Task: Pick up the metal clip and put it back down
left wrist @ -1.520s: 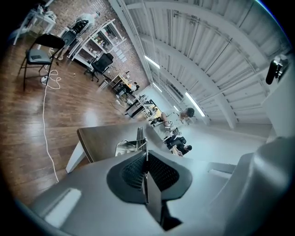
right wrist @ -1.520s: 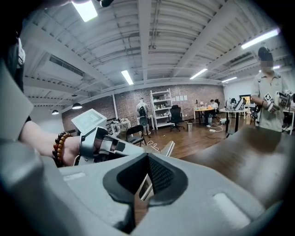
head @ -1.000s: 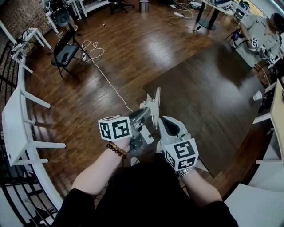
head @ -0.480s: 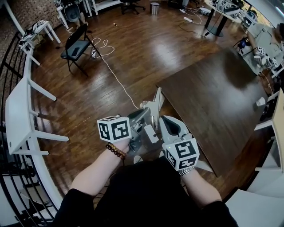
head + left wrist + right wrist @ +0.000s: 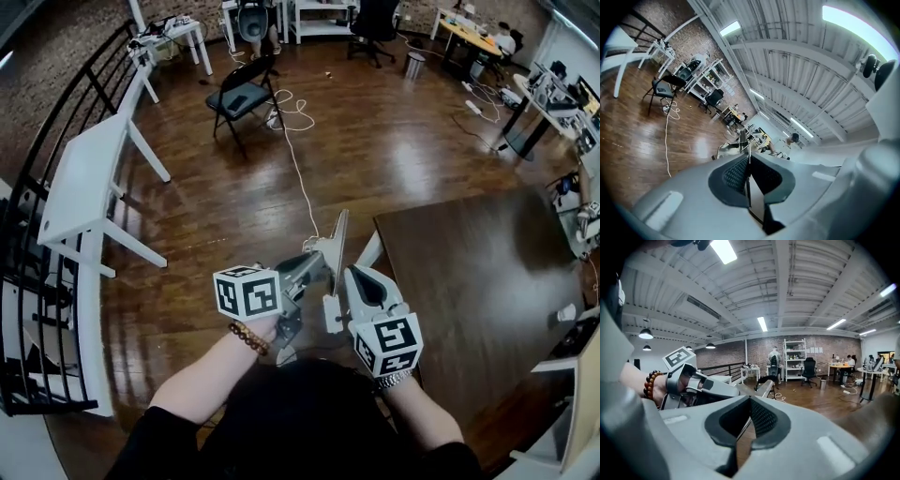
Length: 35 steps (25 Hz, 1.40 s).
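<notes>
Above the wooden floor (image 5: 234, 216), just beside the near corner of the dark table (image 5: 469, 272), the person holds both tools close together at waist height, and both point out across the room rather than down at any surface. The left gripper (image 5: 336, 234) has its claw pressed together, with the ribbed pads meeting along a thin seam in its own view and nothing that I can make out between them. The right gripper (image 5: 356, 277) is likewise pinched to at the tips, empty as far as its view shows, and it looks past the left tool's jaw at the far shelves.

The metal clip appears in none of the three views. The part of the table that shows bears only a small white object (image 5: 565, 312) near its far edge, too small to name.

By my reading the pick has not begun, and this is the approach or search for the clip. The next move calls for finding the clip and tipping one tool down toward it. Its claw must spread before the pads arrive, so they can straddle the clip instead of knocking it.
</notes>
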Each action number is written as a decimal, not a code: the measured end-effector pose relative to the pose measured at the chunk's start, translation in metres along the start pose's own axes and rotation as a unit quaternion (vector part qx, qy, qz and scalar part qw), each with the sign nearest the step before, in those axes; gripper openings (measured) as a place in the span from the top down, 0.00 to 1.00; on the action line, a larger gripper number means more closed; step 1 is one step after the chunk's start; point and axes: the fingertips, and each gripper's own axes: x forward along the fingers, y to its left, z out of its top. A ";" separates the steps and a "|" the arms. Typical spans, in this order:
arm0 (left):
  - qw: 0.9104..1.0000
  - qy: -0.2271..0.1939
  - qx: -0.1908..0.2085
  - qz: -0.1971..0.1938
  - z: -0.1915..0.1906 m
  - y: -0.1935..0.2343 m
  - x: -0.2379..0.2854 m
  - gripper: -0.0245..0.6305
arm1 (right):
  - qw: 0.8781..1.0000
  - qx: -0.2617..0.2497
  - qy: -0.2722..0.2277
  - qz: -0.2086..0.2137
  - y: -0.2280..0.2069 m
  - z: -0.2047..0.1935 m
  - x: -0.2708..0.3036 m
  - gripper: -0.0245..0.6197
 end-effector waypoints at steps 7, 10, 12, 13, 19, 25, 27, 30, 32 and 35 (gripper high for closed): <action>0.993 -0.081 -0.008 0.086 0.003 0.011 -0.064 0.93 | 0.995 -0.003 -0.001 0.097 0.037 -0.008 0.008 0.98; 0.987 -0.110 -0.009 0.117 0.005 0.016 -0.094 0.93 | 0.991 -0.008 -0.004 0.133 0.059 -0.005 0.015 0.98; 0.982 -0.130 -0.012 0.134 0.004 0.021 -0.118 0.93 | 0.987 -0.018 -0.003 0.157 0.081 -0.005 0.018 0.98; 0.980 -0.141 -0.015 0.141 0.005 0.025 -0.132 0.93 | 0.985 -0.024 -0.002 0.170 0.095 -0.005 0.022 0.98; 0.962 -0.205 -0.027 0.181 0.018 0.056 -0.236 0.93 | 0.971 -0.061 -0.005 0.231 0.192 0.010 0.053 0.98; 0.949 -0.244 -0.025 0.200 0.036 0.089 -0.348 0.93 | 0.960 -0.085 -0.009 0.267 0.306 0.020 0.080 0.98; 0.945 -0.254 -0.023 0.205 0.041 0.100 -0.393 0.93 | 0.956 -0.091 -0.010 0.277 0.352 0.023 0.089 0.98; 0.939 -0.268 -0.022 0.216 0.047 0.114 -0.456 0.93 | 0.950 -0.100 -0.008 0.296 0.417 0.024 0.101 0.98; 0.933 -0.279 -0.026 0.225 0.046 0.122 -0.493 0.93 | 0.944 -0.106 -0.004 0.312 0.454 0.023 0.107 0.98; 0.923 -0.299 -0.034 0.240 0.046 0.135 -0.539 0.93 | 0.935 -0.118 -0.001 0.334 0.499 0.025 0.114 0.98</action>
